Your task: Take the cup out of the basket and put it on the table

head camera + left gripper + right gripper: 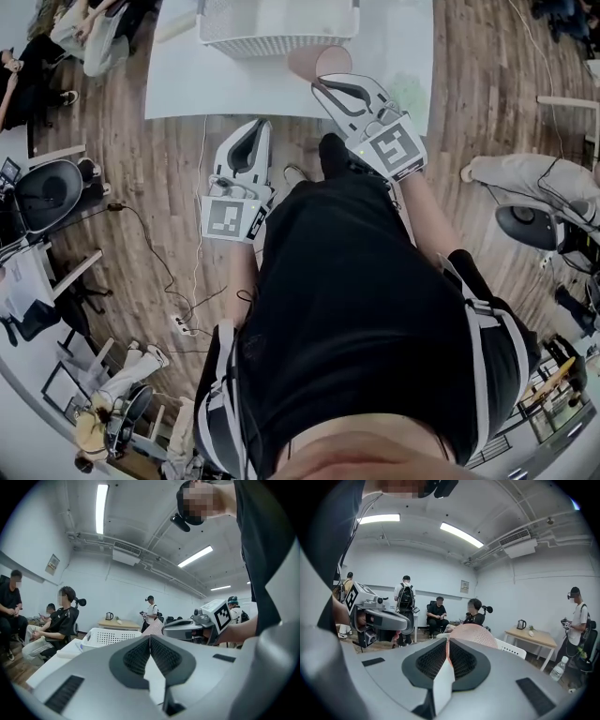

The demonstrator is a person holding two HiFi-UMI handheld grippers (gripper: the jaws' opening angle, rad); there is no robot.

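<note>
1. Pinching the cup (315, 62) by one side of its wall, the right gripper (325, 84) is clenching its jaws almost fully together. Only the thin pink rim is sandwiched between the pads (its own view is showing that pink strip running up the seam, with the textured body bulging just beyond).
2. The cup is sitting outside the basket (281, 36), just in front of its near wall and over the white table (187, 80). Whether its base is touching the tabletop, and how upright it is, I cannot tell.
3. The gripper is probably holding the rim because a thin wall is the part that narrow jaws can most easily close on when reaching into a basket. This is also leaving the cup's body hanging forward of the tips, clear of the tool.
4. The left gripper (257, 127) is hovering short of the table's near edge, well apart from the cup. Its jaws are pressed together on nothing, and it is presumably idling there so that the carrying hand has a free path.
5. Judging by this, the lift-out is looking done, and the setting down and letting go are what is remaining. A one-sided pinch is risking a tip on release, so the base is needing to meet bare tabletop squarely first.
</note>
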